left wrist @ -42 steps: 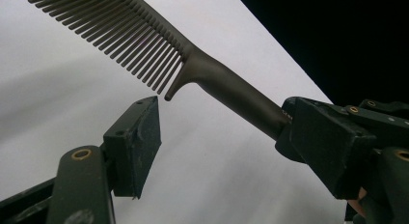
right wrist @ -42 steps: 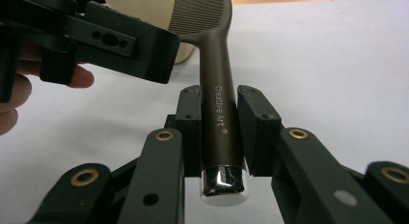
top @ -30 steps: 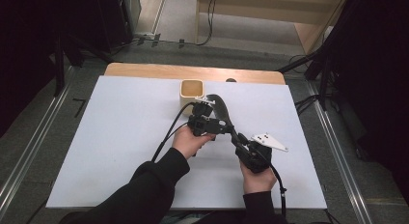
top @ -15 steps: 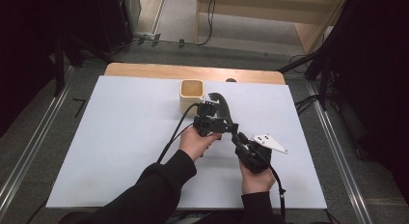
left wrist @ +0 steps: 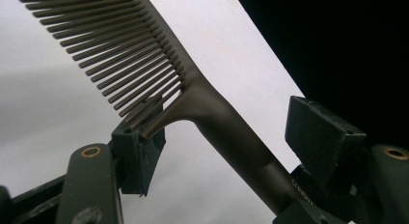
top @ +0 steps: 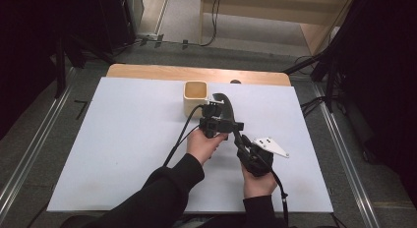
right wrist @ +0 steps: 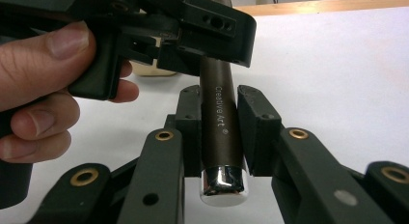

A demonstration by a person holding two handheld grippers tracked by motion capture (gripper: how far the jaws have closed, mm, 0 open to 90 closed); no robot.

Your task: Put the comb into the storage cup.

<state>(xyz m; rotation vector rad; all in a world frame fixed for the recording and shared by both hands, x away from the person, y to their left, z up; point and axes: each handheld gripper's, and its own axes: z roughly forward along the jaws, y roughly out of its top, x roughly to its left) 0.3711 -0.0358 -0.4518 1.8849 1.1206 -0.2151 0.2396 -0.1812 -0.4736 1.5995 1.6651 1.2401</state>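
Dark brown plastic, matt on the shaft and capped in bright metal at the butt: a wide-toothed comb (right wrist: 219, 122), lifted off the white desk (top: 123, 139) just this side of the cream cup (top: 195, 96), teeth end toward the cup.

Clamped at the butt end by the right fingers (right wrist: 255, 127), pads pressed flat on both sides of the round handle, close to the metal cap. Straddled farther up, where handle meets teeth, by the left fingers (left wrist: 323, 137): fairly wide, just been closing in, comb between them but not gripped. One pad (left wrist: 140, 147) right at the tips of the last teeth, possibly brushing them; the other well clear of the handle.

Likely light and stiff along the spine and handle. Springy and easy to bend or snap along the teeth, so no place for a pinch. Smooth round shaft probably slippery and prone to roll or swivel in a two-pad grip, more so with the whole toothed length hanging out beyond the right fingers.

Best taken on the solid neck or the spine, pads across the thick part, not on the tooth tips. Worth shifting the left fingers slightly so the near pad lands on the neck before closing fully. Moderate squeeze enough; a hard one gains little on so light a piece.
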